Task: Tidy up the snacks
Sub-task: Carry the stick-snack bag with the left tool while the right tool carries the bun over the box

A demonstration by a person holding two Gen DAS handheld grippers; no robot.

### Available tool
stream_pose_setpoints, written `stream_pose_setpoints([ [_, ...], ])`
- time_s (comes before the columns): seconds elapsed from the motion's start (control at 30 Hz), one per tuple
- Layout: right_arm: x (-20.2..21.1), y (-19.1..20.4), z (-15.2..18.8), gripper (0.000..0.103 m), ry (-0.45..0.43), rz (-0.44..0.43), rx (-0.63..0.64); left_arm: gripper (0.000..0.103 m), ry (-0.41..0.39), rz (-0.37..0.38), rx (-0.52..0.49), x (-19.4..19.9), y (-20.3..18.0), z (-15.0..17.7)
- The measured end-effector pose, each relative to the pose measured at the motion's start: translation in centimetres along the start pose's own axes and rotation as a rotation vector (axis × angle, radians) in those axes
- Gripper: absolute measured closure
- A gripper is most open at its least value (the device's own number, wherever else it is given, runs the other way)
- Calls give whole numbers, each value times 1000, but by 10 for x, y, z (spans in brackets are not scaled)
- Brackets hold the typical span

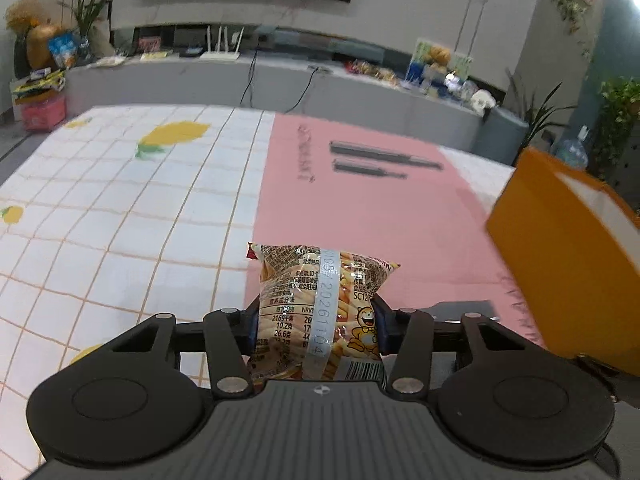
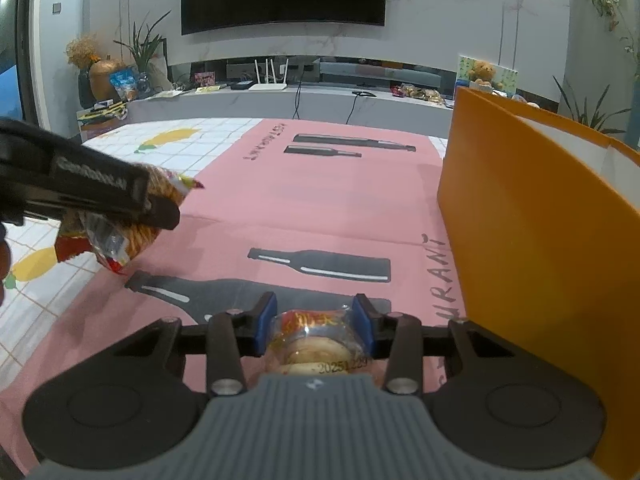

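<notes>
My left gripper [image 1: 316, 320] is shut on a chip snack bag [image 1: 320, 304] with a cartoon cat and a barcode, held above the pink mat. The same bag [image 2: 140, 232] and the left gripper [image 2: 160, 212] show at the left of the right wrist view. My right gripper [image 2: 315, 326] is shut on a small clear-wrapped pastry pack [image 2: 316, 344], just left of the orange box [image 2: 532, 248]. The orange box [image 1: 568, 256] is open-topped and stands at the right of the left wrist view.
A pink mat [image 2: 320, 216] with printed bottle shapes lies on a white checked tablecloth with lemons [image 1: 100, 208]. Behind the table runs a grey TV bench [image 2: 304, 100] with a router, cables, snacks and plants.
</notes>
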State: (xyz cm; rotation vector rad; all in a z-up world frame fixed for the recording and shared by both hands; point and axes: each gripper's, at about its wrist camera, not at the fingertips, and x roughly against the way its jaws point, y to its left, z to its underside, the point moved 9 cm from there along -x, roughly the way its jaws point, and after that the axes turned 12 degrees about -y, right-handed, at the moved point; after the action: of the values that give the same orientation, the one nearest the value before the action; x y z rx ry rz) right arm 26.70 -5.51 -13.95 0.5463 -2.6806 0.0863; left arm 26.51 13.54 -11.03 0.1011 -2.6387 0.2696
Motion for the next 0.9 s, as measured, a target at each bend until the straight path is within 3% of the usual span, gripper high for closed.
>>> stream_pose_setpoints([
  [0.23,26,2,-35,63,-90,-48,-50,48,-72,41,-55,37,-23,-16],
  [0.43,62,-14,-78,63,-168,-93,-90,47,-102,82,-43,59,-40,-28],
  [0.7,112,-69,-116,63,-232,-79,-170,47,-97,118,-60,81,-79,-28],
  [0.9,140,-122,-116,62,-253,-33,-214,47,-77,185,-40,83,-115,-24],
])
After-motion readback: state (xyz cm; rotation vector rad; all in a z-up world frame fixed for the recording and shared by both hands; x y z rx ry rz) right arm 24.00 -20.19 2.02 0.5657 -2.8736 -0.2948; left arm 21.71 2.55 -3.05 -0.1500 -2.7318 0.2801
